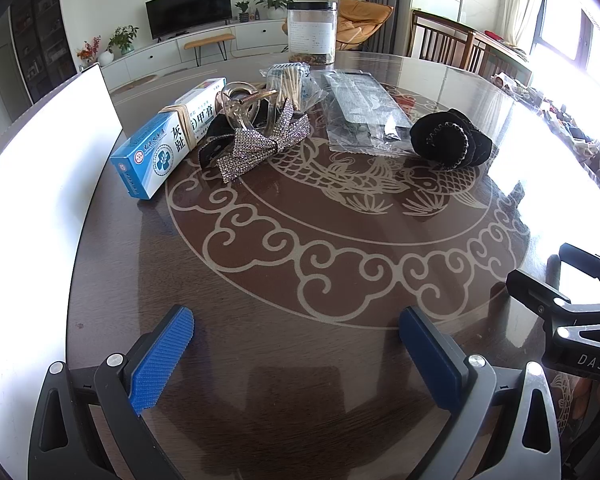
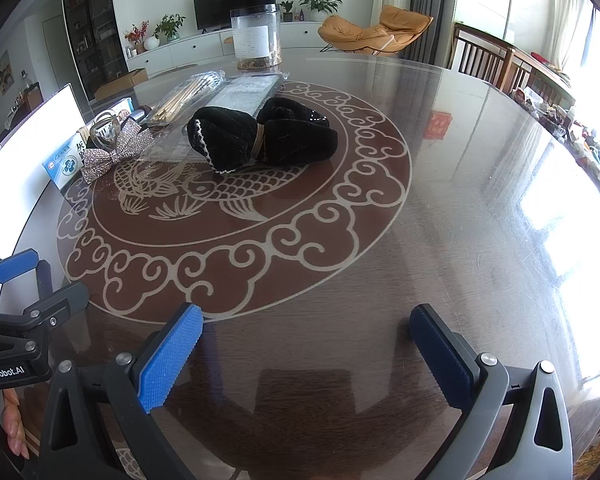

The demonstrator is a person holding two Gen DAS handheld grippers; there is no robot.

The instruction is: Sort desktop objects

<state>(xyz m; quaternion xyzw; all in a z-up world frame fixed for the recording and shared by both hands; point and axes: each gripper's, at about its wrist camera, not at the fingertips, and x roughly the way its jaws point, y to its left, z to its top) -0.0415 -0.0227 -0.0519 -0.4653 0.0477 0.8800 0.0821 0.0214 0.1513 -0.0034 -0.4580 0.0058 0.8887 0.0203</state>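
Note:
On the round dark table (image 1: 340,360) lies a cluster of items: a blue medicine box (image 1: 160,148), a rhinestone bow clip (image 1: 260,140), a clear hair claw (image 1: 242,108), a pack of cotton swabs (image 1: 292,84), a flat plastic package (image 1: 360,112) and a black velvet bow (image 1: 448,140). My left gripper (image 1: 296,320) hangs open over bare table, well short of them. In the right wrist view the black velvet bow (image 2: 260,140) sits ahead, the rhinestone bow clip (image 2: 116,152) and medicine box (image 2: 66,164) to its left. My right gripper (image 2: 306,316) is open and holds nothing.
A clear jar (image 1: 312,32) stands at the table's far edge. A white panel (image 1: 48,152) runs along the left side. The two grippers sit side by side; the left gripper (image 2: 44,280) shows beside a hand (image 2: 4,420). Chairs and clutter line the right.

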